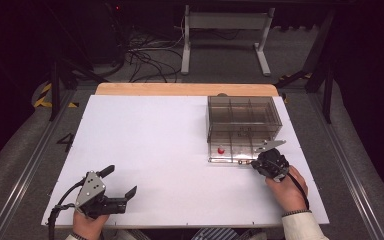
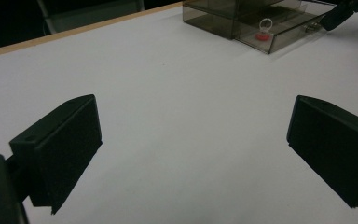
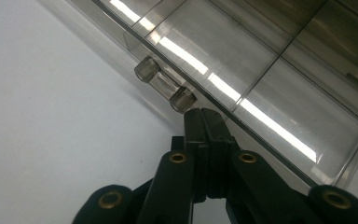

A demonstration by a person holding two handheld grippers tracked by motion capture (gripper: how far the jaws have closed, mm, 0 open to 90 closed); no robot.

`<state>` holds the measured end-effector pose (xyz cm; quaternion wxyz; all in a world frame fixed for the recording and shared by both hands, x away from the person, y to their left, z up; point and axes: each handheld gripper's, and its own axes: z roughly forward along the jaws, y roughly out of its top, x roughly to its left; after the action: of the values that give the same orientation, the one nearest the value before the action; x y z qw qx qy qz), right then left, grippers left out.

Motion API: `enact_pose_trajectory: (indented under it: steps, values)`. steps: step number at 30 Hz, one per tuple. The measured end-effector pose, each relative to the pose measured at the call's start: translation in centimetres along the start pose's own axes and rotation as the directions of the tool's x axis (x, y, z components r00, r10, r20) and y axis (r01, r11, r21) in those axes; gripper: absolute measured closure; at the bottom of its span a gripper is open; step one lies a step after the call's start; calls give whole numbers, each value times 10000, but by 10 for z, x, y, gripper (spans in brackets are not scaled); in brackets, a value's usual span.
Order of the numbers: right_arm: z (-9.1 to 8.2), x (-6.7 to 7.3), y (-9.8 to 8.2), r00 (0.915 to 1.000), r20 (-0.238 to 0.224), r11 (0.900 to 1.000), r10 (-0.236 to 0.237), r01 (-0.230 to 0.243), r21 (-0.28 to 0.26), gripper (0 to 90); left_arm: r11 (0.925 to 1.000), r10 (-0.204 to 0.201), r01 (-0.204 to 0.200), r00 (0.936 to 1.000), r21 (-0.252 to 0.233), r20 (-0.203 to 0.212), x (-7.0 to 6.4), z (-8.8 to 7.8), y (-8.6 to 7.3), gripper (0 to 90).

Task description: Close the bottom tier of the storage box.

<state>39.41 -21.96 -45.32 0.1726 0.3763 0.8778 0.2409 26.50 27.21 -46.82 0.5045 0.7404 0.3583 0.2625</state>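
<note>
- I see the right gripper (image 1: 254, 162) at the front edge of the pulled-out drawer (image 1: 230, 150) of the smoky clear plastic drawer box (image 1: 244, 117), far right part of the white table sheet (image 1: 155, 150)
- Its jaws are pressed flat together, pad against pad, nothing between them; right gripper view (image 3: 204, 116) shows the closed tips just at the right end of the small clear cylindrical drawer handle (image 3: 164, 84)
- Tips sit beside and under that handle end, not around it; whether they actually touch it I cannot tell
- Drawer is out toward me, front wall and handle nearest the right gripper; dividers split it into compartments
- A small red base with a clear ring on top (image 1: 221, 149) stands in the left compartment of the open drawer, upright, well apart from the right gripper tips; left gripper view picks it up too (image 2: 263, 31), behind the clear drawer wall
- Left gripper (image 1: 121, 186) is low at the near-left of the sheet, held in my left hand (image 1: 87, 220), grey three-cornered plate on top, cable trailing off to the left
- Its jaws are spread wide, nothing between them; left gripper view (image 2: 193, 154) shows bare white sheet in the gap
- Left gripper is well apart from the box and drawer, pointing roughly across the table toward them
- Right hand (image 1: 287, 187) comes in from the near-right, cable running back along the wrist
- Wooden table edge (image 1: 180, 89) shows beyond the sheet, box stands near it
</note>
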Motion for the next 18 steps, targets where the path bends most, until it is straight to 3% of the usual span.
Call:
enact_pose_trajectory:
  steps: [18]
  values:
    - [7, -5, 7, 9991, 410, 9996, 90, -79, -279, 900, 10000, -19, 19, 10000, 9, -16, 0, 0, 0, 38]
